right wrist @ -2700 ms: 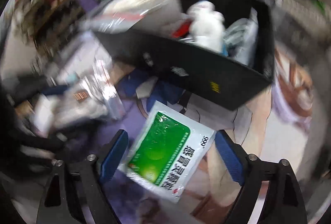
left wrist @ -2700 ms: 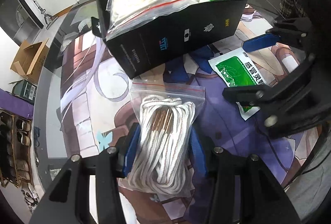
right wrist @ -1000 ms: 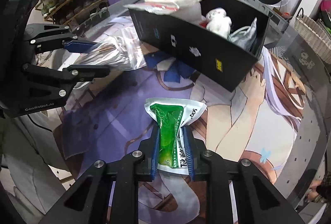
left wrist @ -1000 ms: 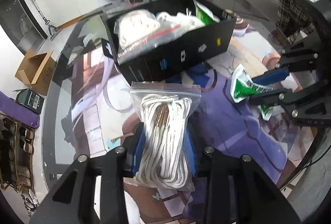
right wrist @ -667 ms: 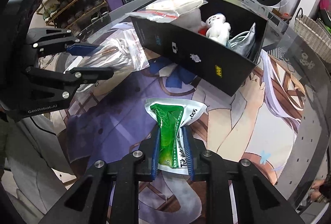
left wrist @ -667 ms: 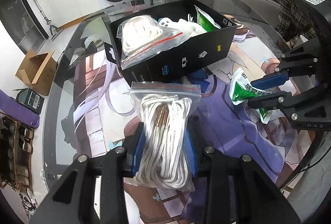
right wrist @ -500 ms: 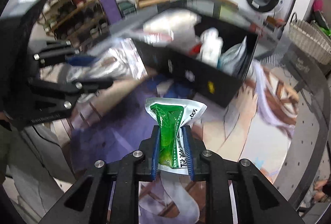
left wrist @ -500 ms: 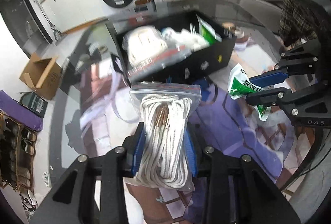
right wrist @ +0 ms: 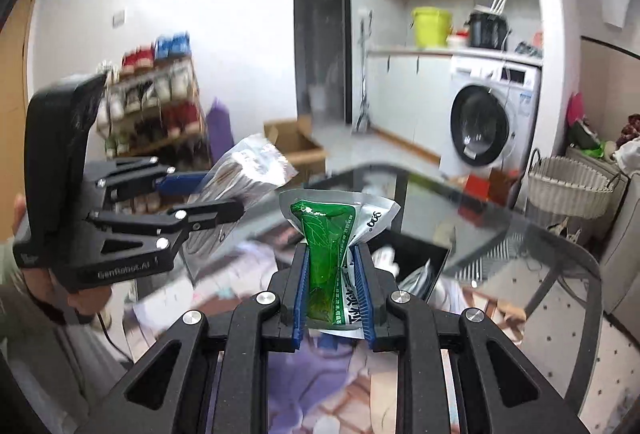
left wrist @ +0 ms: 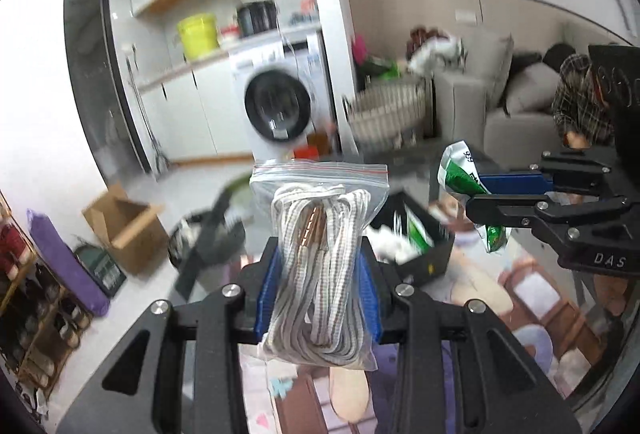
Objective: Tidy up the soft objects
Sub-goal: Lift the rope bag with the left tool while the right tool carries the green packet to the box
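Note:
My left gripper (left wrist: 319, 266) is shut on a clear zip bag of white rope (left wrist: 320, 258) and holds it high above the table. It also shows at the left of the right wrist view (right wrist: 204, 193), with the bag (right wrist: 248, 169) sticking out. My right gripper (right wrist: 332, 270) is shut on a green and white sachet (right wrist: 332, 246), lifted too; it shows at the right of the left wrist view (left wrist: 480, 191) with the sachet (left wrist: 460, 173). The black box (left wrist: 424, 258) with soft items lies low, below both grippers, and shows in the right wrist view (right wrist: 416, 258).
The glass table with a printed mat (right wrist: 520, 242) is below. A washing machine (left wrist: 280, 105), a wicker basket (right wrist: 568, 189), a cardboard box (left wrist: 128, 226), a shoe rack (right wrist: 156, 105) and a sofa with a person (left wrist: 576, 105) surround it.
Both grippers have tilted up and risen fast with their loads; the views now look across the room, and the black box has dropped to the lower part of both views.

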Demonstrator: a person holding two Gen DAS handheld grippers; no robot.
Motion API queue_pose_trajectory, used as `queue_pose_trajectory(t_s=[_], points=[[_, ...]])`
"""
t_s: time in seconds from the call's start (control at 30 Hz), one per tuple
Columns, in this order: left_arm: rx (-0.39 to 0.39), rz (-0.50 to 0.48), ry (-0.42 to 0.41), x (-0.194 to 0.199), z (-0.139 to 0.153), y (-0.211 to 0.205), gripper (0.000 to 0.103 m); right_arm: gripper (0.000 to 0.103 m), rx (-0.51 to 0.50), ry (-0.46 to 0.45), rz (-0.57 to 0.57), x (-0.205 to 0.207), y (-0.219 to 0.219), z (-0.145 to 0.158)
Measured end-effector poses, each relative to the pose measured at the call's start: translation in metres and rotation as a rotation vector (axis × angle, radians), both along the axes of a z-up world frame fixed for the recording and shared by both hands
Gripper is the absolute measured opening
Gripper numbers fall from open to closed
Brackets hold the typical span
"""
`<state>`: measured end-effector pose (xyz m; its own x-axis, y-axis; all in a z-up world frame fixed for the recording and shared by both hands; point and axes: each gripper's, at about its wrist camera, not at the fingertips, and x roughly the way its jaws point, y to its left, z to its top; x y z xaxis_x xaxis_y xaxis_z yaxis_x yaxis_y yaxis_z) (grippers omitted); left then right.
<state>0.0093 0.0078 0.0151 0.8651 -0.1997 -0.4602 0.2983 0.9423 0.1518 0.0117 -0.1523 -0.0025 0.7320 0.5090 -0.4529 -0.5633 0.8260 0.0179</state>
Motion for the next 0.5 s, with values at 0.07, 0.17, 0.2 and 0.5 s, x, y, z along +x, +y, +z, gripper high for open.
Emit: queue_pose_trajectory(t_s=[0.07,0.17,0.2,0.5], points=[[0.002,0.001,-0.035,-0.004,0.003,0.001,0.035,0.021,0.010,-0.024,-0.016,-0.004,-0.002,0.004],[-0.010,0.000,-0.048,-0.006,0.005,0.004,0.035,0.021,0.016,-0.034,-0.012,-0.005,-0.005,0.008],[-0.011,0.004,-0.051,-0.005,0.006,0.005,0.035,0.021,0.024,-0.031,-0.011,-0.004,-0.006,0.009],[-0.035,0.030,-0.041,0.004,0.007,-0.002,0.035,0.021,0.025,-0.029,0.012,-0.001,-0.008,0.009]])
